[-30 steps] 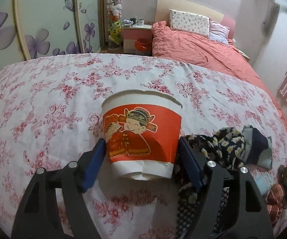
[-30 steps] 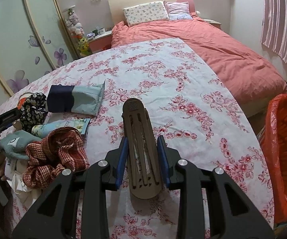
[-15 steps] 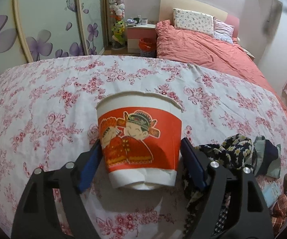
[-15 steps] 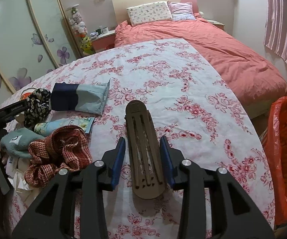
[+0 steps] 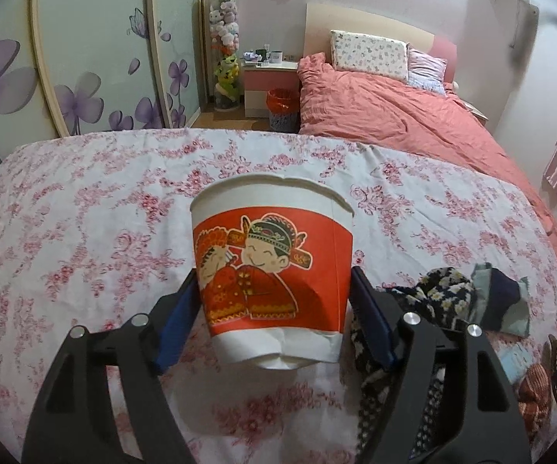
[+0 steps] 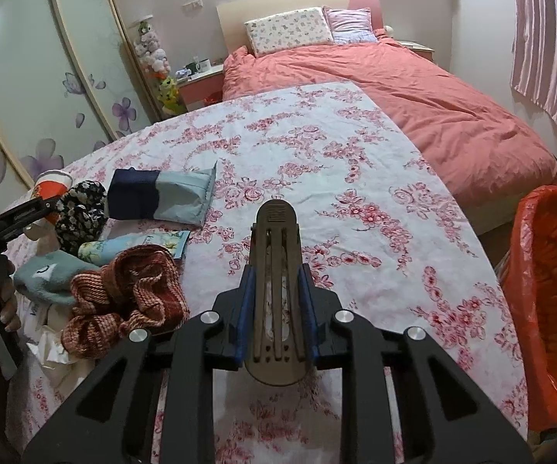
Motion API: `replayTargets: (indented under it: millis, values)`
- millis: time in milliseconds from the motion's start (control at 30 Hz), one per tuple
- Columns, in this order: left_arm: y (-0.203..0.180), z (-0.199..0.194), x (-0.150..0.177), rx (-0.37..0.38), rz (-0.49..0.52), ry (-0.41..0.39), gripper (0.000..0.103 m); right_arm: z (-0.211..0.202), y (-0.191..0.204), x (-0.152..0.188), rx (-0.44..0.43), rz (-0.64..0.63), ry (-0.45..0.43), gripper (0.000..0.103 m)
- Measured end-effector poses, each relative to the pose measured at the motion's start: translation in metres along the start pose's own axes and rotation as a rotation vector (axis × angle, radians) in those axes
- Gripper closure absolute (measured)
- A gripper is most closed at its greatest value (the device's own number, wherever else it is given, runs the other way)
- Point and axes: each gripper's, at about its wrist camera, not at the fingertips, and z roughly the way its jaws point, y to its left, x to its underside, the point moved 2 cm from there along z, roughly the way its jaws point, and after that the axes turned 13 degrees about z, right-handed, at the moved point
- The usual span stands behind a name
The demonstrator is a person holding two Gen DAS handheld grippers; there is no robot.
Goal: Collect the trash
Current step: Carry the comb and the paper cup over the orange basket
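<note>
Left tongs (image 5: 274,309): clamped on a paper cup, one blue pad pressed to each side of it.
Paper cup (image 5: 272,270): white with a red band and a cartoon couple; upright, slightly dented near the base, held above the flowered cloth.
Right tongs (image 6: 276,309): closed on a brown plastic hair clip, pads tight on both of its long edges.
Hair clip (image 6: 276,282): long and slotted, rounded tip pointing away from the camera, lifted over the cloth.
Flowered cloth (image 6: 355,201): white with pink blossoms, spread under both tools.
Clothes pile (image 6: 123,282): on the left of the right view; a red knitted piece, a pale blue sock, a dark flowered sock and a navy and grey pouch (image 6: 162,197) lie close together.
Orange bin (image 6: 549,290): lined with an orange bag, standing just off the right edge of the cloth.
Bed (image 5: 394,112): salmon cover, beyond the cloth.
</note>
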Motion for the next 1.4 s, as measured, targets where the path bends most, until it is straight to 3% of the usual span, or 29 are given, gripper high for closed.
replayTargets:
  millis: [200, 433, 667, 1000, 1400]
  values:
    - [0.000, -0.017, 0.011, 0.018, 0.001, 0.004, 0.030, -0.007, 0.000, 0.005, -0.004, 0.005, 0.004, 0.080]
    - [0.000, -0.057, 0.012, 0.053, -0.008, -0.035, 0.030, -0.042, 0.001, -0.004, -0.028, 0.008, -0.071, 0.080]
    - [-0.027, -0.110, 0.007, 0.114, 0.025, -0.106, 0.030, -0.082, -0.005, -0.007, -0.049, 0.017, -0.148, 0.080]
    - [-0.106, -0.174, 0.007, 0.255, 0.121, -0.189, 0.030, -0.136, -0.036, -0.010, -0.051, 0.062, -0.263, 0.080]
    - [-0.213, -0.204, 0.021, 0.444, 0.235, -0.209, 0.030, -0.172, -0.105, -0.012, 0.021, 0.168, -0.365, 0.080]
